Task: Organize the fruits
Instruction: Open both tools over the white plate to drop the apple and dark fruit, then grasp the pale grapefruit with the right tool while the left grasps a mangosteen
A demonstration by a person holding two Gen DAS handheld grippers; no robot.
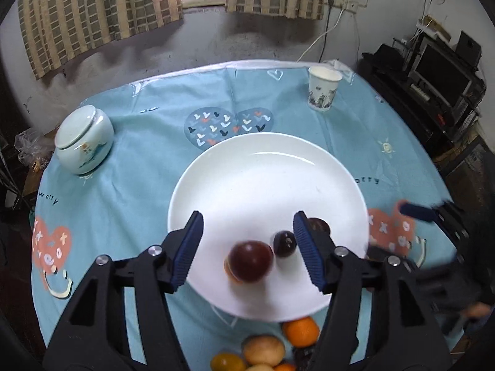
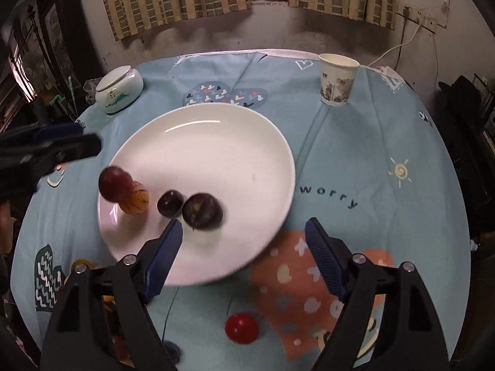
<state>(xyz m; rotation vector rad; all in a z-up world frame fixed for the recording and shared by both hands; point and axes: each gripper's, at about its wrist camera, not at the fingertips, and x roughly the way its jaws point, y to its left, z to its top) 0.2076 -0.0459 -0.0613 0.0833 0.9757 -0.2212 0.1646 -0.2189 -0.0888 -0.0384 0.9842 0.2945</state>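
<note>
While your left gripper [image 1: 247, 247] hung over the lower part of the white plate [image 1: 266, 167], its jaws stood apart with nothing pressed between the ribbed blue pads. A dark red plum [image 1: 250, 261] sat blurred between them at lower centre of the left wrist view, free of both pads, and a smaller dark fruit [image 1: 285, 243] lay just right of it. Below the plate's rim, at the bottom of that frame, waited the loose pile: an orange [image 1: 301, 330], a tan round fruit [image 1: 263, 351] and a yellow one [image 1: 228, 363].

In the right wrist view your right gripper [image 2: 244, 247] stood wide and empty, its left pad over the plate's lower edge, its right pad over the cloth. The red round fruit [image 2: 241, 328] lay on the blue tablecloth [image 2: 355, 160] at lower centre, below the fingertips and nearer this hand than the other. Being round, it offered no long axis to line up on.

The plate looked glazed and slick, so the smooth fruit would likely roll. The cloth looked soft and creased.
</note>
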